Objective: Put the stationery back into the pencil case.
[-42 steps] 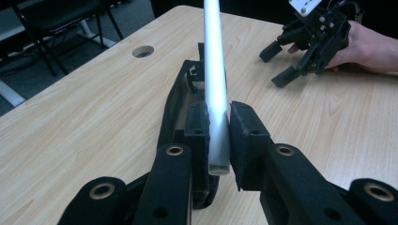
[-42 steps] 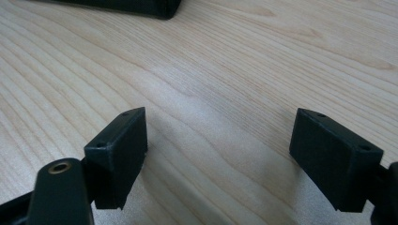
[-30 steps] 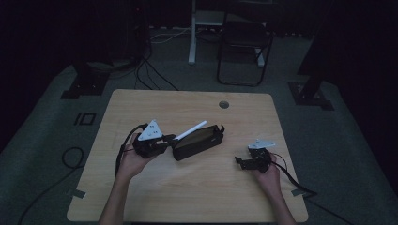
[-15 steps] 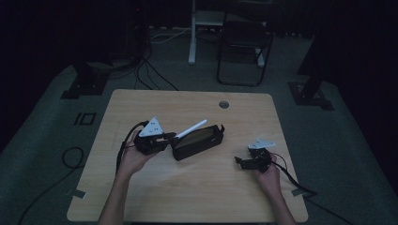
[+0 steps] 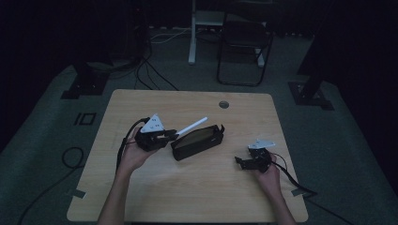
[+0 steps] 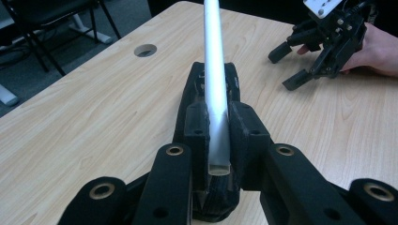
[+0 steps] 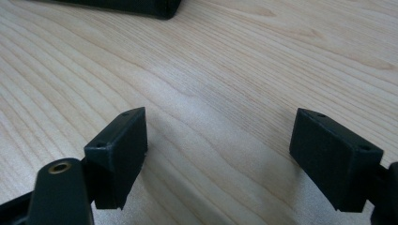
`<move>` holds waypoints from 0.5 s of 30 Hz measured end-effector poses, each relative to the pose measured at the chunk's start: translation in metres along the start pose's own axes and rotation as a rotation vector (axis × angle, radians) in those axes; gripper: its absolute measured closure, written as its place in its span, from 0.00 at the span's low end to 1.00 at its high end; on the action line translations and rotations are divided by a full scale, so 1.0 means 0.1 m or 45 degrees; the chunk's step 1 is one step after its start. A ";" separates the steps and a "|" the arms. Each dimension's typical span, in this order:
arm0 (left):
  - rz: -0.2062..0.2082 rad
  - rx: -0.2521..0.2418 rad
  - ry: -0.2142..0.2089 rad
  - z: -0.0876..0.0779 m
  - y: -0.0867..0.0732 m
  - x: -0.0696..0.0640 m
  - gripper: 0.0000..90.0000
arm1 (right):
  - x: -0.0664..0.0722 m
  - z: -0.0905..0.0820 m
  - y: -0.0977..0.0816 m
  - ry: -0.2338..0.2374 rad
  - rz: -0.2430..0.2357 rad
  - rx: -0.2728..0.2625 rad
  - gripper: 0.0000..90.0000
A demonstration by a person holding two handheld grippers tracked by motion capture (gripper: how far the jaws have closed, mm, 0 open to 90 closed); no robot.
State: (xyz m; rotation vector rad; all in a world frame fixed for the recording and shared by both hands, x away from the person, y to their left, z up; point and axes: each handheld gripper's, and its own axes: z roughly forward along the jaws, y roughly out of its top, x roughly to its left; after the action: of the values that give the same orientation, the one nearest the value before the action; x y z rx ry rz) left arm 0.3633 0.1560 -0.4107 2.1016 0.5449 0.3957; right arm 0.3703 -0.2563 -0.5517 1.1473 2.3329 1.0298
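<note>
The left tool (image 6: 218, 140) clamps a white pen (image 6: 213, 70) over what looks like an open black pouch (image 5: 197, 142); lower it gently. The right tool (image 7: 234, 154) rests agape on the worktop (image 5: 187, 187).

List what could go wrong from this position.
The left claw pinches the white tube only at its very end, so the long free length could lever and slip or swing. The tube hangs over the black pouch, which nothing holds; a push may slide it. The right claw sits open, apart on the table.

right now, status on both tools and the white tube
Left tool shut on white tube, over black case. Right tool open, empty, apart. Nothing in the way.
</note>
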 end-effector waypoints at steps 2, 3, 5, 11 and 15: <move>-0.003 -0.001 -0.002 0.01 0.00 0.01 0.87 | 0.00 0.00 0.00 0.000 0.000 0.000 0.21; -0.007 0.002 -0.003 0.02 -0.01 0.01 0.88 | 0.00 0.00 0.00 0.000 0.001 0.000 0.21; -0.008 0.003 -0.003 0.03 -0.01 0.02 0.87 | 0.00 0.00 0.00 0.000 0.001 0.000 0.21; -0.021 -0.001 -0.005 0.06 -0.01 0.05 0.87 | 0.00 0.00 0.00 0.000 0.000 0.000 0.21; -0.025 0.001 -0.005 0.10 0.00 0.05 0.87 | 0.00 0.00 0.00 -0.001 0.000 0.000 0.21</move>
State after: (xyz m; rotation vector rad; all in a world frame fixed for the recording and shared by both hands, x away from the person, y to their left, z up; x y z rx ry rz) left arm 0.3722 0.1516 -0.4158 2.0957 0.5626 0.3801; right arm 0.3703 -0.2563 -0.5517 1.1473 2.3323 1.0299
